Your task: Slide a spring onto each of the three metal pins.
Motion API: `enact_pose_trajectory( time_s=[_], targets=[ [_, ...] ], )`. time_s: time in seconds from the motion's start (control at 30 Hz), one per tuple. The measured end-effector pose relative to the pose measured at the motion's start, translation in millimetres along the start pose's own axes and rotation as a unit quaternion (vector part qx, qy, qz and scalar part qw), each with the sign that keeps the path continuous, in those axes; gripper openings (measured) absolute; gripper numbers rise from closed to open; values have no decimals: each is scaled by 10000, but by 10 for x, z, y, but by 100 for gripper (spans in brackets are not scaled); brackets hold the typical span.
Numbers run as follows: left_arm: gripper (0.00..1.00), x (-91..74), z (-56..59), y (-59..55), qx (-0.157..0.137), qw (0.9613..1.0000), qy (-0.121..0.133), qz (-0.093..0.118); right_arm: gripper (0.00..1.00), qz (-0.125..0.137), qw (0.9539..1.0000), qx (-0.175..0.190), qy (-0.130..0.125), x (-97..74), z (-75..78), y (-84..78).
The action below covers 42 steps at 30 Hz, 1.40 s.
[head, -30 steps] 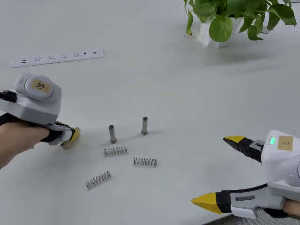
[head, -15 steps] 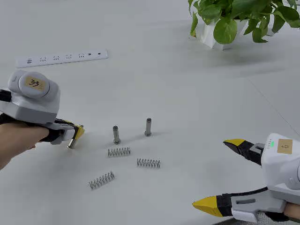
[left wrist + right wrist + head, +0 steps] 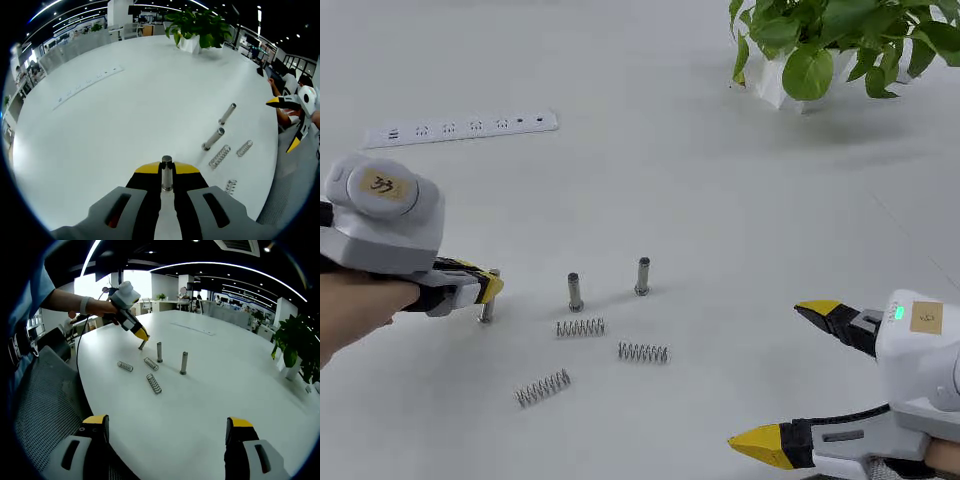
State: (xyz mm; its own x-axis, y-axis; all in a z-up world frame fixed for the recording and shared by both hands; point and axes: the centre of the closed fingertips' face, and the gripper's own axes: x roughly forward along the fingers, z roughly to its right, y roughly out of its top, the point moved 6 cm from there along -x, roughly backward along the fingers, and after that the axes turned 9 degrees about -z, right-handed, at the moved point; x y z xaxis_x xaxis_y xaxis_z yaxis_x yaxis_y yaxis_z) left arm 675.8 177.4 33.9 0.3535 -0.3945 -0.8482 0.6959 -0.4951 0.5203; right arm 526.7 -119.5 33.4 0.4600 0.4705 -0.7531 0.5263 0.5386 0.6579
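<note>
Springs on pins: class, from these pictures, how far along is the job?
Done: nothing; the three coiled wire springs lie loose on the white table. In hand: the left gripper is shut on one grey metal pin. Left: two upright grey metal pins stand bare, the right gripper is open, and all three springs need fitting.

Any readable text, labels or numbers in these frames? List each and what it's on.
"33": handwritten on the tan sticker atop the left gripper, as best it reads.
Mark on the second tan sticker, on the right gripper: too small to read.
Markings on the power strip: too small to read.
</note>
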Motion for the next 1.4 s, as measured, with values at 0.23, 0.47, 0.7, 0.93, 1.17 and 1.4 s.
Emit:
enact_pose_trajectory(
  time_s=[0.23, 0.47, 0.7, 0.93, 1.17, 1.4],
  targets=[
    [4, -40, 63, -45, -12, 10000, -42, 63, 97, 4, 10000, -23, 16, 2, -13, 8],
    [4, -53, 95, -74, 56, 9999, -28, 141, 97, 10, 10000, -25, 23, 0, -20, 6],
    [4, -65, 129, -97, 135, 9997, -7, 190, 97, 26, 10000, -39, 25, 3, -26, 16],
    [5, -71, 168, -132, 348, 9986, 109, 389, 97, 9, 10000, -40, 30, 6, -34, 7],
    [5, -80, 187, -156, 340, 9979, 128, 538, 97, -5, 10000, -48, 44, 12, -39, 4],
    [5, -90, 218, -174, 402, 9976, 125, 552, 97, 1, 10000, -51, 52, 18, -40, 17]
  ],
)
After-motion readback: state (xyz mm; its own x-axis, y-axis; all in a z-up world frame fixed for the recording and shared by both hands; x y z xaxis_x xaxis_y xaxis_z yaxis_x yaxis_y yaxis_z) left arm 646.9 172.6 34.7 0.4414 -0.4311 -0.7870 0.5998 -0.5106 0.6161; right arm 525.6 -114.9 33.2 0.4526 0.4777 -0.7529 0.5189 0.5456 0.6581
